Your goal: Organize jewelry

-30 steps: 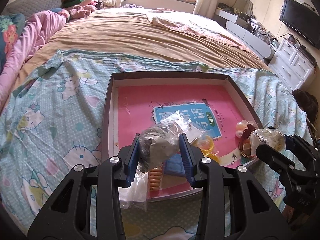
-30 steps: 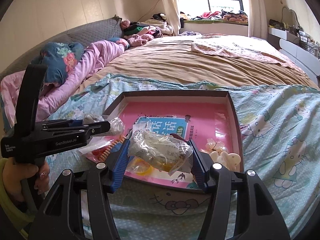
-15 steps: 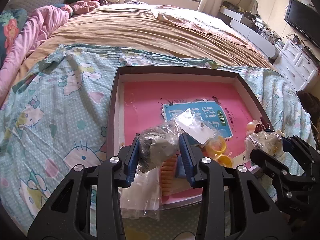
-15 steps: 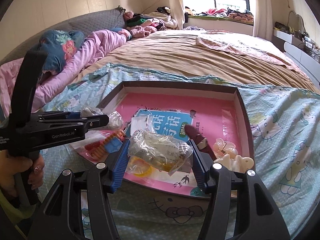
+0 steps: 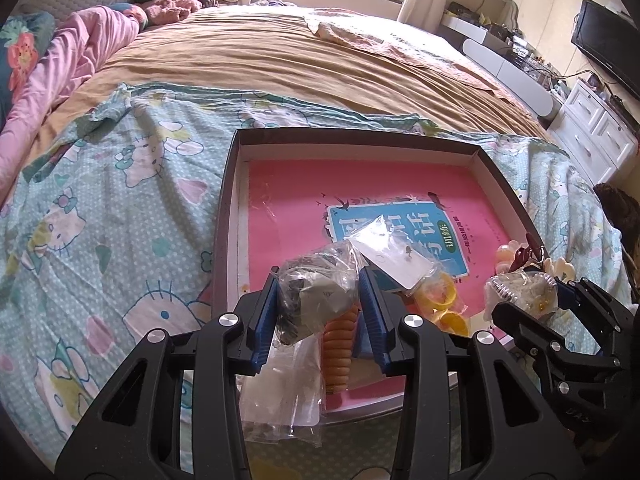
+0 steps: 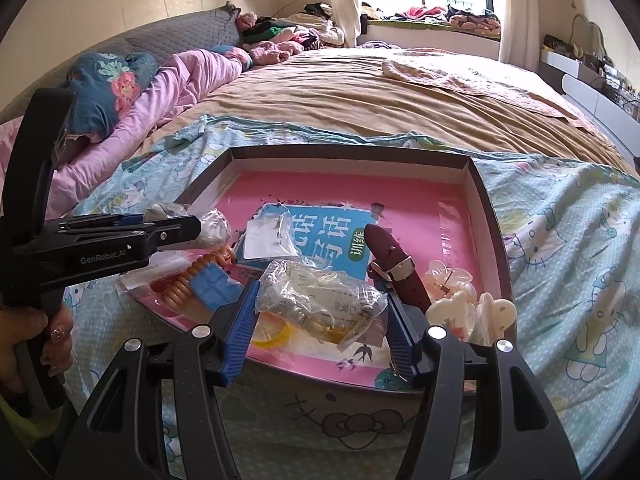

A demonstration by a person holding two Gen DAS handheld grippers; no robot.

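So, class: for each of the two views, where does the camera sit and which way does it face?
Left wrist: on the left gripper, looking down its fingers over the tray toward the window; the right gripper shows.
Right wrist: on the right gripper, facing likewise; the left gripper and a hand show.
Shared: tray, bed, both bagged items.

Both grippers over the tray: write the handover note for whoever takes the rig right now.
Left gripper: shut on a crumpled clear bag of dark jewelry, above the tray's near left corner.
Right gripper: fingers just eased apart a little; clear bag of chain jewelry is between them, above the near edge.
Tray: holds earring card, orange coil bracelet, yellow rings, maroon watch strap, cream hair clips.
Done: loose pieces in tray.
Left: set both bags in.
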